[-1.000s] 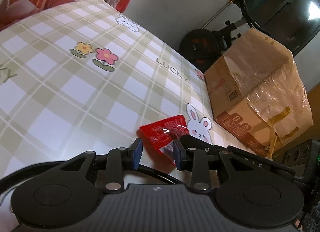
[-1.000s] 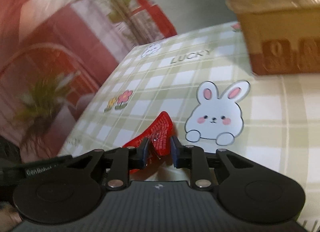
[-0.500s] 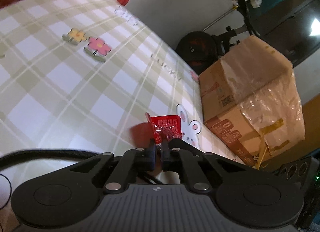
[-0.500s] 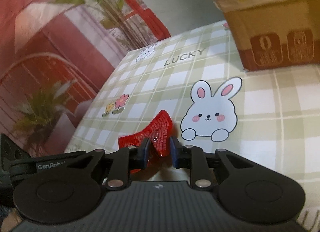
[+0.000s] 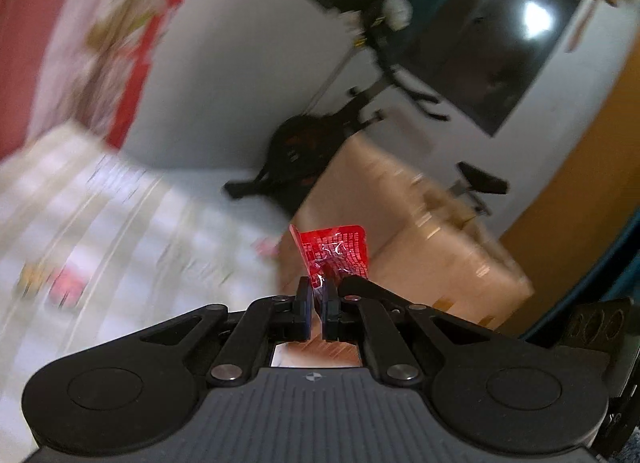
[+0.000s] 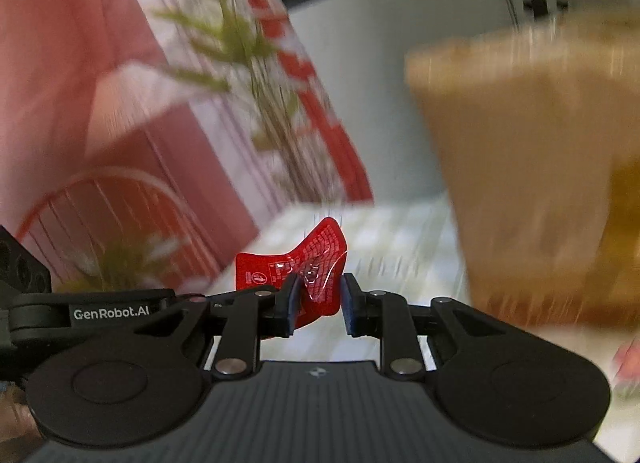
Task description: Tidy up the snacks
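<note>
A red snack packet (image 5: 340,251) with small white print sticks up between the fingertips of my left gripper (image 5: 317,299), which is shut on its lower edge and holds it in the air above the checked tablecloth (image 5: 120,231). In the right wrist view the same red packet (image 6: 316,267) lies between the pads of my right gripper (image 6: 318,299). Its left pad (image 6: 294,299) touches the packet, and its right pad (image 6: 350,303) stands a little apart from it. The left gripper's body (image 6: 92,311) shows at the left edge.
A taped brown cardboard box (image 5: 404,231) stands right behind the packet on the table; it fills the right side of the right wrist view (image 6: 532,167). A red floral curtain (image 6: 100,103), an exercise bike (image 5: 320,143) and a dark screen (image 5: 500,35) lie beyond.
My left gripper closed on the red packet and lifted it off the tablecloth toward the box. The right gripper rose with it, and both views are now blurred by motion.
</note>
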